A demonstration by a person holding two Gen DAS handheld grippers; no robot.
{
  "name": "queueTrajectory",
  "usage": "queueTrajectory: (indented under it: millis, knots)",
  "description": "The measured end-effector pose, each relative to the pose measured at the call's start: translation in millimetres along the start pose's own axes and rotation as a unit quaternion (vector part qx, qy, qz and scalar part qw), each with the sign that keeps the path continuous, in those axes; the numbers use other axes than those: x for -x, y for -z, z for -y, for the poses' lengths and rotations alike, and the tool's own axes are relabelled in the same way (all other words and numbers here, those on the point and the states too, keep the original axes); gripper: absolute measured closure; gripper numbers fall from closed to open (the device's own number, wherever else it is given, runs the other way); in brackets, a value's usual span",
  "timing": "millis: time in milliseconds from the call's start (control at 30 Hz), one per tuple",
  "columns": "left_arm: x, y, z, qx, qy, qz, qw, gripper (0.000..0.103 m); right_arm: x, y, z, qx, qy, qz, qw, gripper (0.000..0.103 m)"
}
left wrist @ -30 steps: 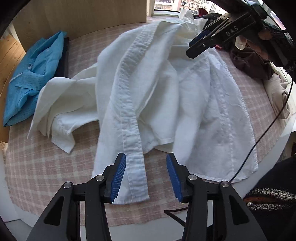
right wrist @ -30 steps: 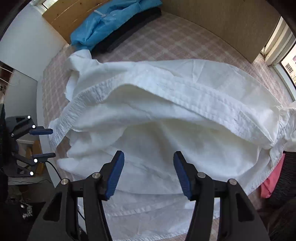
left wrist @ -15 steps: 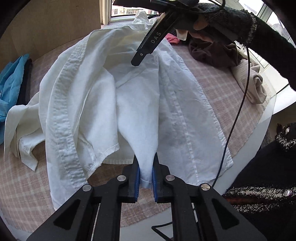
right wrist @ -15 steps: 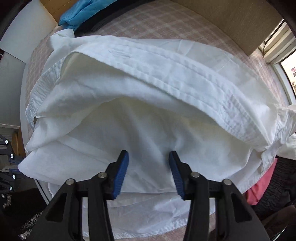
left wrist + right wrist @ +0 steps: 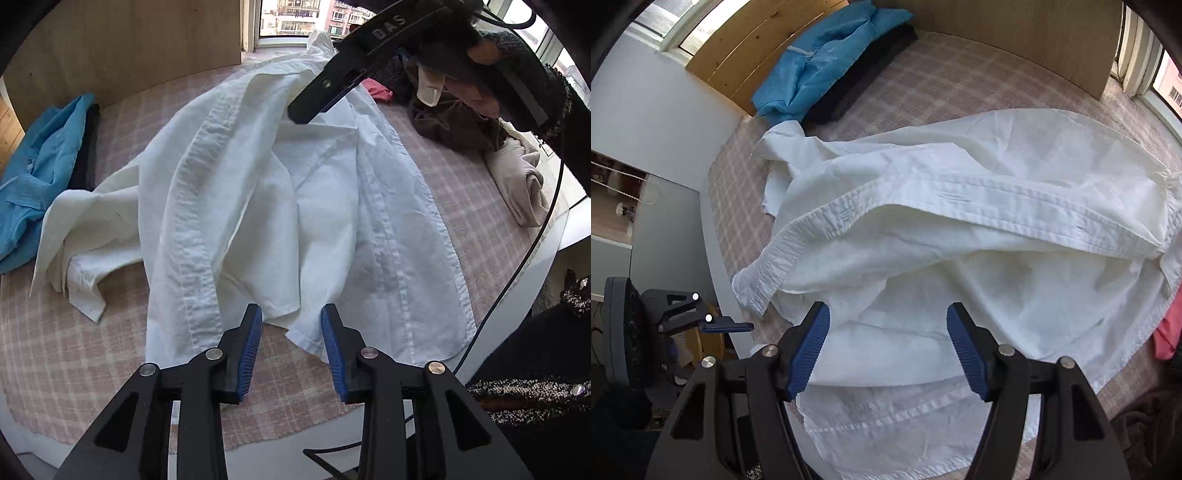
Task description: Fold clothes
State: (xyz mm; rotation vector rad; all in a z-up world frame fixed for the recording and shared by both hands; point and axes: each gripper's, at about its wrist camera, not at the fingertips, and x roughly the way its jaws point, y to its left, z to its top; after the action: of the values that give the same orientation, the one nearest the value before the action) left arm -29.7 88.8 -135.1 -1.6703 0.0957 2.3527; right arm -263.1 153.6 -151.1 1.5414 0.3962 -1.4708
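Both tools stand released. Left tool [image 5: 291, 328] has its blue pads spread, a hem corner of the white shirt [image 5: 295, 206] lying between them, ungripped. Right tool [image 5: 888, 332] hangs over the shirt's upper part with its jaws wide apart and nothing between them. That shirt sprawls crumpled and open across the pink checked cloth [image 5: 74, 354] covering the counter, button placket uppermost. A blue garment [image 5: 827, 55] lies on a dark one [image 5: 864, 77] at the far end; brown [image 5: 454, 125] and beige clothes [image 5: 521, 181] sit beside the shirt.
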Motion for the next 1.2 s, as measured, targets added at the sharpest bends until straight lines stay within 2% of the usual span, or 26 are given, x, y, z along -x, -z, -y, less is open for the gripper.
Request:
queueTrajectory:
  millis: [133,200,233,300,400,500,600,700,800,867,933,1033,1200]
  knots:
    - [8,2,-8,-0.022,-0.004,0.002,0.9997,0.071,-46,-8,-18,-0.013,-0.001,-0.055,0.998,0.038]
    - [5,7,-12,-0.021,0.002,-0.001,0.9998,0.071,-56,-7,-24,-0.017,-0.025,-0.054,0.998,0.042]
    - [0,10,-14,-0.017,0.004,-0.006,0.9998,0.071,-54,-7,-28,-0.014,-0.042,-0.044,0.998,0.063]
    - [-16,16,-14,-0.012,0.012,-0.020,0.9997,0.071,-45,-9,-37,0.002,-0.060,-0.031,0.998,0.089]
    - [-38,23,-8,-0.012,0.036,-0.031,0.9988,0.071,-24,-17,-43,-0.010,-0.104,-0.007,0.995,0.092]
    - [-47,26,-2,0.003,0.075,-0.027,0.9968,0.071,-6,-29,-44,-0.045,-0.169,0.015,0.984,0.092]
    - [-27,27,-6,0.017,0.069,0.003,0.9975,0.071,4,-40,-41,-0.094,-0.228,0.039,0.968,0.092]
    - [-5,19,-21,0.042,0.060,0.035,0.9967,0.066,11,-51,-37,-0.124,-0.248,0.057,0.959,0.092]
    - [-6,-6,-37,0.048,0.024,0.049,0.9974,0.065,10,-63,-40,-0.120,-0.240,0.051,0.962,0.089]
    - [-12,-22,-54,0.065,-0.021,0.052,0.9963,0.065,6,-67,-45,-0.102,-0.213,0.037,0.971,0.088]
    - [-13,-31,-76,0.093,-0.065,0.054,0.9921,0.065,1,-66,-48,-0.088,-0.183,0.025,0.979,0.072]
    - [-9,-23,-107,0.133,-0.113,0.051,0.9833,0.065,-1,-63,-42,-0.083,-0.164,0.027,0.983,0.066]
    - [-14,-4,-91,0.097,-0.086,0.035,0.9909,0.062,-4,-63,-20,-0.108,-0.170,0.037,0.979,0.066]
